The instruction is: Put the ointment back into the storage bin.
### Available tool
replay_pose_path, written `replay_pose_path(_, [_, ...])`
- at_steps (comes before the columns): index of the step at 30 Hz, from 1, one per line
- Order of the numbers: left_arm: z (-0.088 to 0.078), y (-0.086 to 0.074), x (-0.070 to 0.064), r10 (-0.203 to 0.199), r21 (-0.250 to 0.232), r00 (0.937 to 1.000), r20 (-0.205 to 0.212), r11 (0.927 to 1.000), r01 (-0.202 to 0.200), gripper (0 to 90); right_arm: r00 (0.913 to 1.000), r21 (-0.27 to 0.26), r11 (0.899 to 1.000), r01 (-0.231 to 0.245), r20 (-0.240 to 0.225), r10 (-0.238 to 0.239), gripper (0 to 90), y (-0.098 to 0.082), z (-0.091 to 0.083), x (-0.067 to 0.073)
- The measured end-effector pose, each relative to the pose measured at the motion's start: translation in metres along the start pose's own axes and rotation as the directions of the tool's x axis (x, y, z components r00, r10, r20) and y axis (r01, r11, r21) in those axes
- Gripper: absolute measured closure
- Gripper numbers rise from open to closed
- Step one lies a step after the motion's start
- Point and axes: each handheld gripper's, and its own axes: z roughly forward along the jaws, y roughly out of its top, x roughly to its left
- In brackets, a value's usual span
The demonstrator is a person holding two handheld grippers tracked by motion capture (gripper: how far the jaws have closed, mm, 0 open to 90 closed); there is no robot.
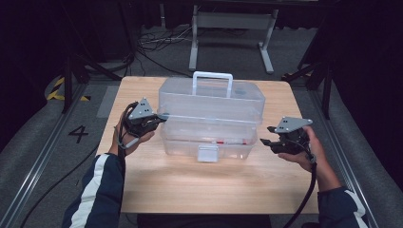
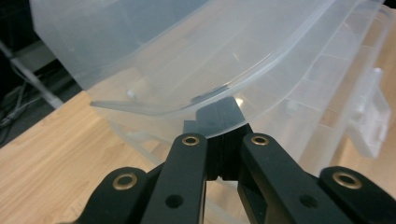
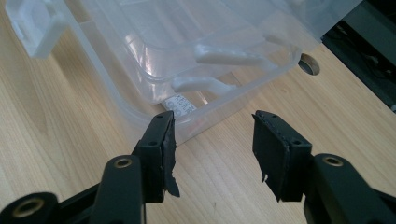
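Standing in the middle of the pale wooden worktop (image 1: 157, 190), a clear plastic storage box with a white carry handle and a front latch (image 1: 209, 118) is seen, its lid raised slightly above the base. The lid's rim at the box's left end is clamped by the left hand-held gripper (image 1: 159, 117), its black jaws closed on the thin edge. The right hand-held gripper (image 1: 267, 135) is held just beside the box's right end, released, with nothing between its parted jaws.
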Motion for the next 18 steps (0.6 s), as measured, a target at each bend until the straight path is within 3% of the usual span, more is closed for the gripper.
replay_pose_path(4, [-0.0016,0.0003,-0.0014,0.014,0.013,0.9985,0.054,0.9998,-0.014,90.0,1.0,0.005,1.0,0.005,-0.005,-0.005,49.8,-0.0003,0.0014,-0.0003])
replay_pose_path(11, [-0.0055,0.0031,-0.0037,0.022,0.046,0.9973,0.07,0.9986,-0.025,89.9,0.9998,0.017,1.0,0.008,-0.018,-0.007,49.6,0.0,0.003,0.0011])
replay_pose_path(17, [-0.0068,-0.0003,-0.0002,-0.024,0.011,0.9935,0.111,0.9997,0.023,89.8,0.9998,0.024,1.0,0.006,-0.02,-0.005,49.5,-0.0013,0.0045,0.0018])
replay_pose_path(18, [-0.0065,-0.0013,0.0031,-0.05,-0.015,0.9902,0.13,0.9985,0.052,89.8,0.9998,0.021,1.0,0.008,-0.016,-0.008,49.4,-0.0011,0.0043,0.0015])
